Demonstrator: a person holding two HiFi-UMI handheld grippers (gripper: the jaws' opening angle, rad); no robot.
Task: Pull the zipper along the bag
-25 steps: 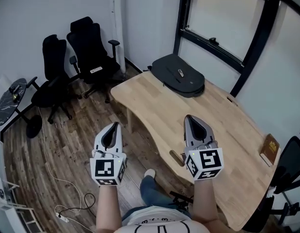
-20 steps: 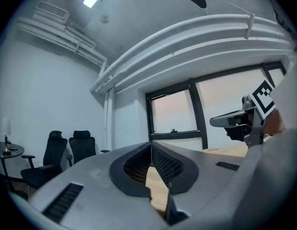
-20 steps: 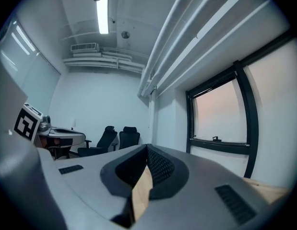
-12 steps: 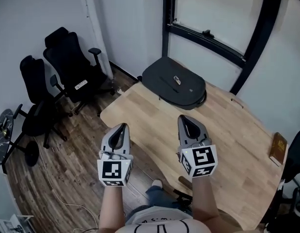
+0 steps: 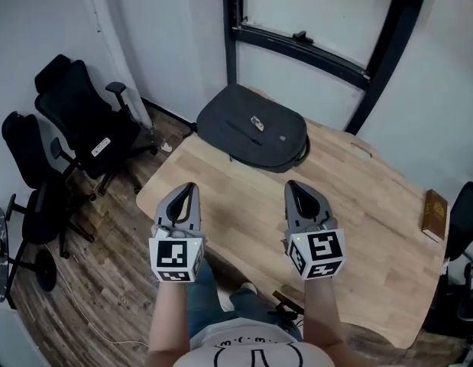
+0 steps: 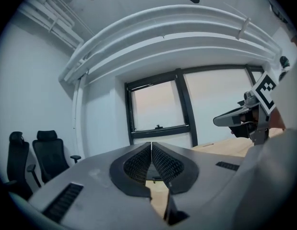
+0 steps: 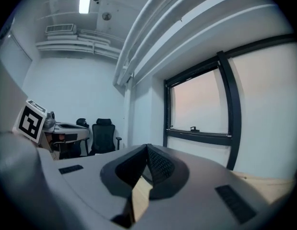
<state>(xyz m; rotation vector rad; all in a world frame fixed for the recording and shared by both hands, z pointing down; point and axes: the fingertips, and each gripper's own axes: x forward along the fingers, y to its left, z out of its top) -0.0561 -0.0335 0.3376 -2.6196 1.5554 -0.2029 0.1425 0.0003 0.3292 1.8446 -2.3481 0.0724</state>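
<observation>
Left tongs (image 5: 189, 186) and right tongs (image 5: 291, 183) are both pinched together with nothing between them, held side by side over the near side of the counter (image 5: 358, 197). The dark bag (image 5: 255, 128) lies flat at twelve o'clock, well apart, on the far corner.

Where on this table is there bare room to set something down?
The table is mostly bare: the wide wood between the bag and the book, and the strip nearer the person than the bag. Crowded only at the far left corner, which the bag covers, and at the right edge by the book.
</observation>
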